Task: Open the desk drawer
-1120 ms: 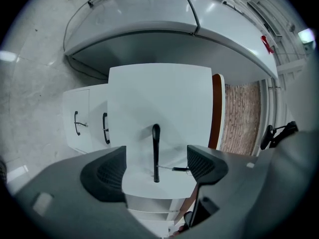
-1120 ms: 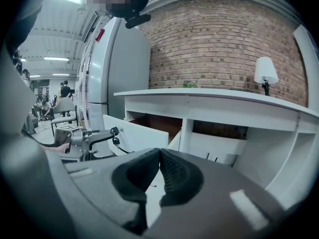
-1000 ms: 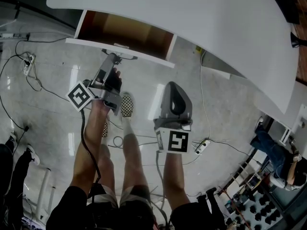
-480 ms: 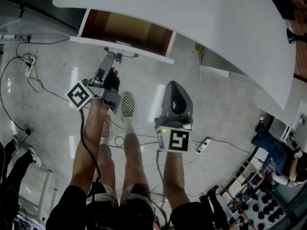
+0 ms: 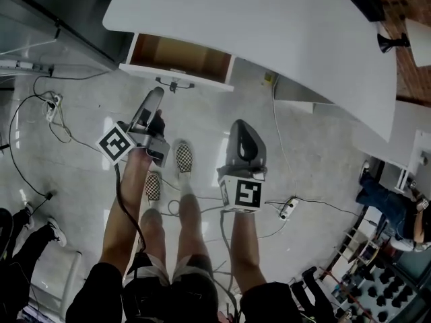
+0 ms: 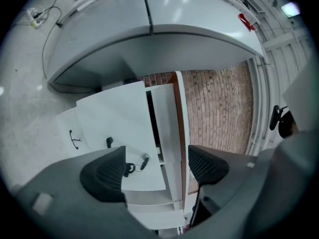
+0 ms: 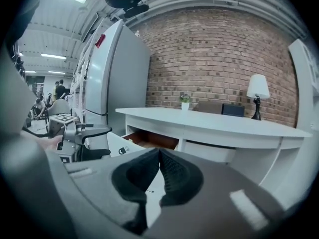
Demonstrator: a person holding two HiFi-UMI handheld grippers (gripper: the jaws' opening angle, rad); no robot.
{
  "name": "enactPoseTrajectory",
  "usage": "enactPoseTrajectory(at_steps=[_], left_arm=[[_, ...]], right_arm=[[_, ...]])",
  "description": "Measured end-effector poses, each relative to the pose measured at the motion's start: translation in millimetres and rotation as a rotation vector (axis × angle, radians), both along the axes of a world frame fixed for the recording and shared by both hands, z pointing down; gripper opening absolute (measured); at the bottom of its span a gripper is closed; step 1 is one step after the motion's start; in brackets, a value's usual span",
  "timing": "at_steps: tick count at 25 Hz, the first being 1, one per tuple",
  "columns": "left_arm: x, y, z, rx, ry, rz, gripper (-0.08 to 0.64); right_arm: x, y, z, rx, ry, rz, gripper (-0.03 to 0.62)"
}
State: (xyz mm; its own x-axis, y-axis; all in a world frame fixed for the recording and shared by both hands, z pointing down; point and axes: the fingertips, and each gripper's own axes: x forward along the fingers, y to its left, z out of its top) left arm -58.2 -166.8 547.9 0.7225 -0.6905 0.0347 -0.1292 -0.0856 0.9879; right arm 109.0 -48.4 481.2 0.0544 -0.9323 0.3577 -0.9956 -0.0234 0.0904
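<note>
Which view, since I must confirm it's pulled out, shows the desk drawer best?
The head view: it looks down into the drawer, brown interior exposed, pulled out from under the desk. The right gripper view catches it small and sidelong; the left gripper view shows mainly its white front.

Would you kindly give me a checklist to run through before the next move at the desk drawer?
1. Drawer out from under the desk: ok.
2. Left gripper jaws apart, nothing gripped: ok.
3. Left gripper apart from the drawer handle: ok, a gap shows in the head view.
4. Right gripper shut and empty: ok.
5. Drawer fully extended: cannot tell.
6. Floor cables clear of the shoes: not ok, some lie close beside them.
</note>
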Motion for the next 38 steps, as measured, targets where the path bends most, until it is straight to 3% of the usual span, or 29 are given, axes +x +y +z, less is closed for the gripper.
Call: enactPoseTrajectory(at_steps=[5,8,12,19,24,32,38], left_arm=[[-7.9,8.5,-53.1,0.084,-0.117,0.064,0.382],[-16.3,11.8,-95.4,0.218,-0.230,0.109,0.377],[-28.3,14.5,-160.8,0.386,-0.357,0.133,0.264],[-49.0,25.1,-262.4,0.663,-0.593,0.176,0.192],[-65.6,39.7,-318.9,0.800,-0.716,0.179,0.132],[-89.7,98.1,-395.9,0.943,-0.848,0.165,0.055],[-97.6,145.8,-428.6,1.005,-0.865,0.166,0.024]], right_arm=[[-3.2,10.2,-46.2,0.018,0.012,0.032,0.003],[-6.5,19.2,-77.2,0.025,0.020,0.057,0.003],[-13.7,26.4,-129.4,0.084,0.033,0.073,0.003],[-19.3,38.5,-205.4,0.156,0.037,0.130,0.003],[-34.7,45.5,-247.2,0.173,0.043,0.147,0.003],[-63.1,101.8,-312.2,0.195,0.022,0.172,0.003],[-79.1,139.0,-345.6,0.221,0.027,0.182,0.003]])
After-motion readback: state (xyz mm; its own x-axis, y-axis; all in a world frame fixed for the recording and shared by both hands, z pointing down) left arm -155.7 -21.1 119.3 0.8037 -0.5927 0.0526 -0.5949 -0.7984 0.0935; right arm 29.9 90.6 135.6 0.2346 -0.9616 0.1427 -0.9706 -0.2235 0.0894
